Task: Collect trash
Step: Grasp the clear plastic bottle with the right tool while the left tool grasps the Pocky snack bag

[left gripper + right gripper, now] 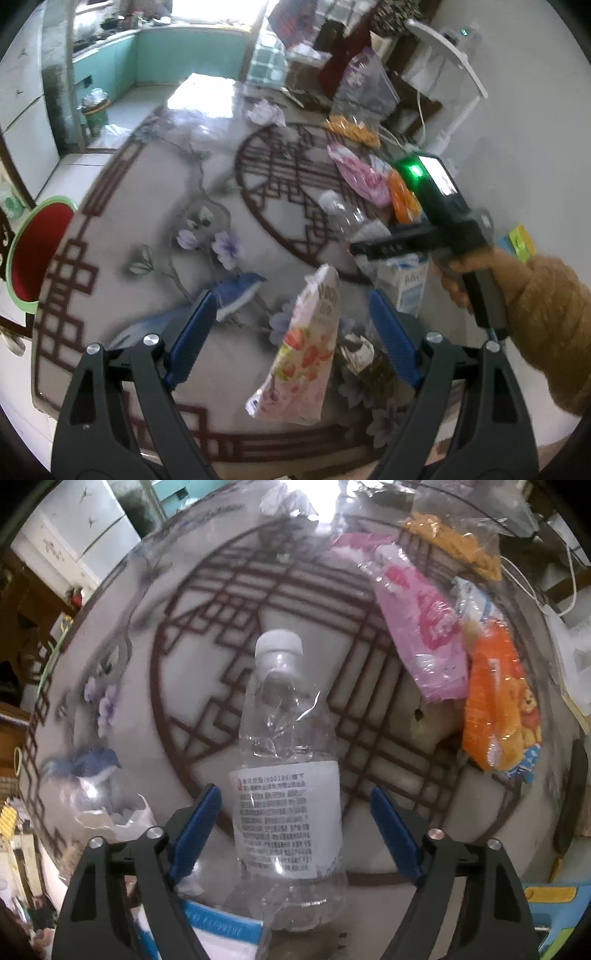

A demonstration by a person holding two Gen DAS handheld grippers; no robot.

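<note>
clear crinkled plastic bottle, glossy tabletop

On the bench there was one clear plastic bottle, one pink wrapper, one orange snack packet, one strawberry-printed packet, one small milk carton, one crumpled white paper and one bag of yellow snacks. One red basin stood beside it. Two grippers were in view, one in each hand.

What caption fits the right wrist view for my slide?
Right tongs open astride a crushed clear plastic bottle lying on the patterned table, snack wrappers beyond.
</note>
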